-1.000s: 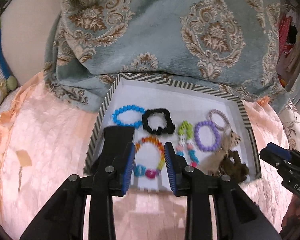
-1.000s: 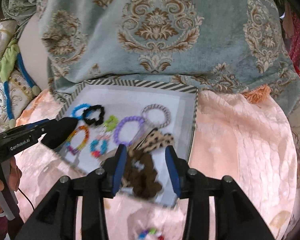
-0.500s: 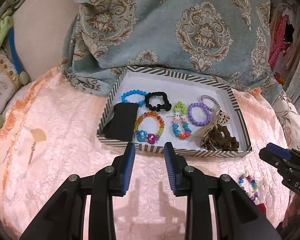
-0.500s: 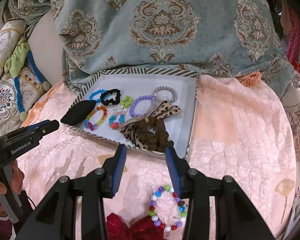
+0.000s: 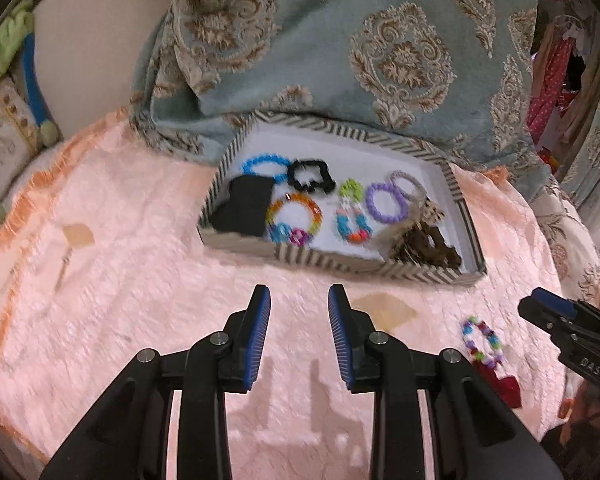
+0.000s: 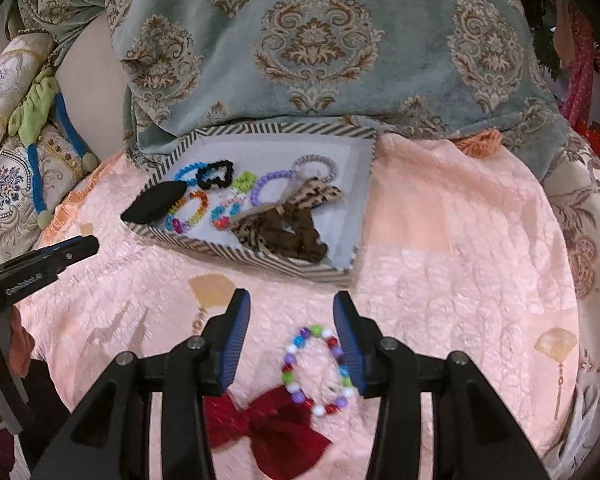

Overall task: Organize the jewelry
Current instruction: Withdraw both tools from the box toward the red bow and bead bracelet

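left gripper (image 5: 296, 322): tilting down over pink bedspread (image 5: 140, 280), fingers sitting narrowly apart, nothing between them.
right gripper (image 6: 288, 332): angling down, fingers just been opening, standing wider, straddling multicolour bead bracelet (image 6: 318, 370), not gripping it.
bracelet: lying beside red bow (image 6: 276, 428).
striped tray (image 6: 260, 258): sitting ahead, near edge facing both grippers.

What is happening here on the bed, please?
A person with a gripper in each hand is sorting jewelry. The striped tray already holds bracelets and scrunchies. The right gripper, its jaws just opening, hovers over a multicoloured bead bracelet beside a red bow on the pink bedspread. The left gripper is open and empty.
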